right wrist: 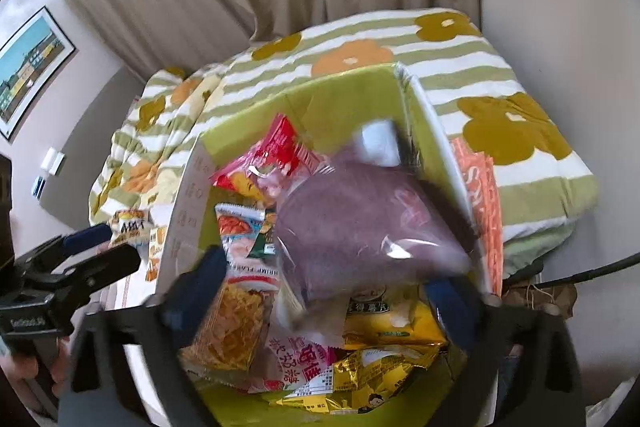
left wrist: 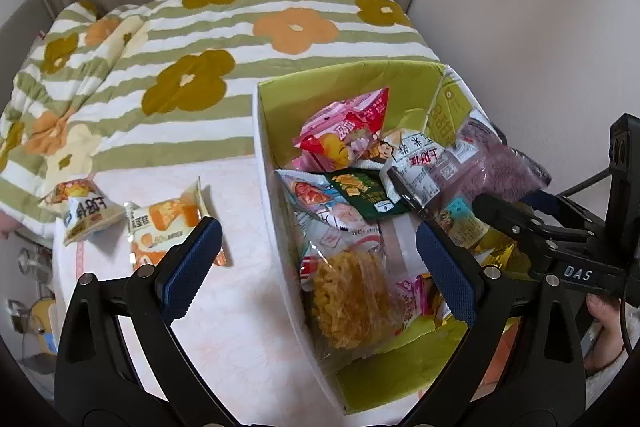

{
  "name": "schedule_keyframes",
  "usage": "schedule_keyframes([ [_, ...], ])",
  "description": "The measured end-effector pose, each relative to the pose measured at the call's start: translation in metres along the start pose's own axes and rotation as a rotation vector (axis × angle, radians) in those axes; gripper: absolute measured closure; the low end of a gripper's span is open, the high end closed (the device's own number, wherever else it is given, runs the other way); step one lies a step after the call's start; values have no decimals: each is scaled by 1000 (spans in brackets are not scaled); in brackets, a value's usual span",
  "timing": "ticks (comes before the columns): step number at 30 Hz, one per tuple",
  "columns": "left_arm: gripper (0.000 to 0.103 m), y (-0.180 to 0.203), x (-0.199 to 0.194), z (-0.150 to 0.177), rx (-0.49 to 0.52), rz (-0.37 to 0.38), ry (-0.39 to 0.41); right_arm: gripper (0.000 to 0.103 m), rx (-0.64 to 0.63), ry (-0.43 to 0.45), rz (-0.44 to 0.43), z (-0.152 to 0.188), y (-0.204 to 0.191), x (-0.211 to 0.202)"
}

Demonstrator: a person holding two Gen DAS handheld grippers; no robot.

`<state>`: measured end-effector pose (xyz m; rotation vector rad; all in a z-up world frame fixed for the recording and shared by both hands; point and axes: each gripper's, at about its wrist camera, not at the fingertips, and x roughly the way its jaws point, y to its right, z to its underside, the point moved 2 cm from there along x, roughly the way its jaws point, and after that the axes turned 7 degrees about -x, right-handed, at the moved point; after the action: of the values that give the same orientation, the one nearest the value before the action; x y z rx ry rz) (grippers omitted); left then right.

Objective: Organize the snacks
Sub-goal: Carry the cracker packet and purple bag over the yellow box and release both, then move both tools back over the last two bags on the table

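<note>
A: Quick count. How many snacks are outside the box?

B: Two that I see from my left wrist view: a white-and-blue packet (left wrist: 86, 213) and an orange packet (left wrist: 168, 227), side by side on the pale pink sheet (left wrist: 240, 307), left of the box (left wrist: 262, 147). An orange-lettered wrapper (right wrist: 486, 211) also lies against the box's right outer wall in my right view.

A: And inside?

B: Mixed heap; I can't give a full count, they overlap. I can tell apart one red-and-pink bag (left wrist: 344, 131), one dark green packet (left wrist: 360, 195), one clear pack of yellow noodles (left wrist: 352, 303), one shrimp-flavour packet (right wrist: 240, 231), two gold-yellow bags (right wrist: 384, 371) at the near end, and one big purple bag (right wrist: 360, 223).

A: The purple one, how does it look?

B: Clear plastic, purple filling, white label at its far end. Blurred in my right view. It sits tilted on top of the heap, toward the box's right wall.

A: Box?

B: One, white outside, lime green inside, open top, on the bed beside the striped flower blanket (left wrist: 200, 39).

A: Jaws?

B: Left gripper (left wrist: 320, 263) spread wide, empty, straddling the box's left wall. Right gripper (right wrist: 332, 291) spread wide too, over the box, the purple bag just past its tips, pads not pressing it.
</note>
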<state>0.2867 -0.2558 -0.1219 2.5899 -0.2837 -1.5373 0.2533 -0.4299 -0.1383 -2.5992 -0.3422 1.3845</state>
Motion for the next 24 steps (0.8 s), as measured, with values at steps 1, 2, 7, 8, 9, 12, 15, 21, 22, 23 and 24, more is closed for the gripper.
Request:
schedule_keyframes([
  [1,6,0,-2,1,0,-3,3,1,-8,11,7,2,-1,-4],
  [2,6,-1,-4,1,0,-6,6,1,-19,17,19,5,-1,-7],
  [7,6,0,-15,9,5,-20,25,1,-26,15,48,22,-1,-21],
  [8,6,0,-18,10,6,-20,30,1,-16,16,34,25,-1,-26],
  [9,6,1,-21,12,8,-22,37,1,-12,20,31,27,0,-30],
  [12,6,1,-32,16,9,-25,59,1,-23,44,27,29,-6,-44],
  [15,6,-1,-44,22,3,-32,85,1,-48,80,18,30,-15,-59],
  [21,6,-25,-63,42,-57,-60,111,1,-131,133,-44,30,-47,-76],
  [22,6,-30,-66,46,-70,-64,113,1,-150,138,-54,30,-54,-76],
  [23,6,-36,-68,48,-83,-70,115,1,-167,141,-65,30,-62,-76],
  [24,6,-46,-72,53,-103,-79,117,1,-182,142,-74,30,-69,-75],
])
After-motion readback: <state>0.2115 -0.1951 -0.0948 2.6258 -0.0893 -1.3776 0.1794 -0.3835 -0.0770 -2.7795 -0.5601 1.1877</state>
